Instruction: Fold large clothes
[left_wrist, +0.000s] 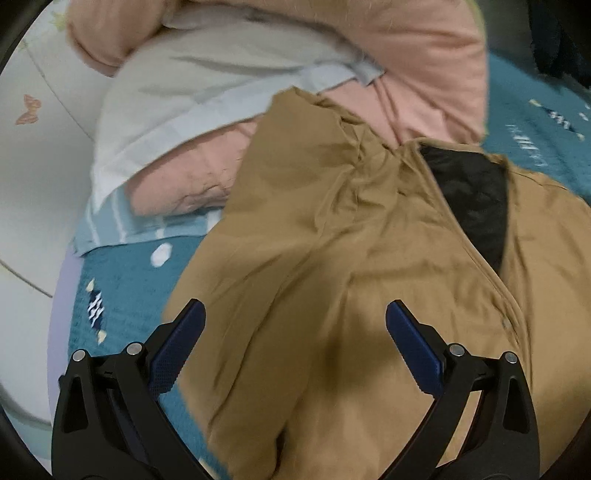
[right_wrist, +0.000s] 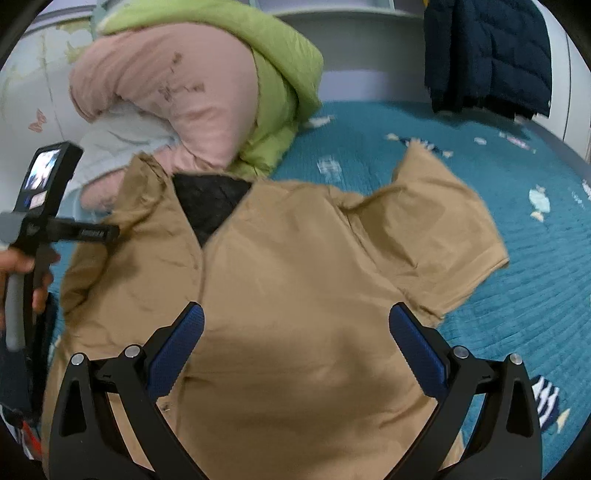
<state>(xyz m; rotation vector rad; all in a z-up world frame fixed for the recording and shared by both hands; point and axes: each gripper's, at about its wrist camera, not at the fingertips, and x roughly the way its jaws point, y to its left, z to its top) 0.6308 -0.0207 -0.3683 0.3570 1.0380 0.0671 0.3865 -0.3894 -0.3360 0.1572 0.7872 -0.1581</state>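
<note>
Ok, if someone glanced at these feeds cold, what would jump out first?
The tan jacket spread on the teal bedspread, its front open at the neck to show black lining, one sleeve stretched out to the right. Both the left gripper and the right gripper hang open over it, gripping nothing. Behind it sits a bundle of pink bedding with a green quilt against it.
</note>
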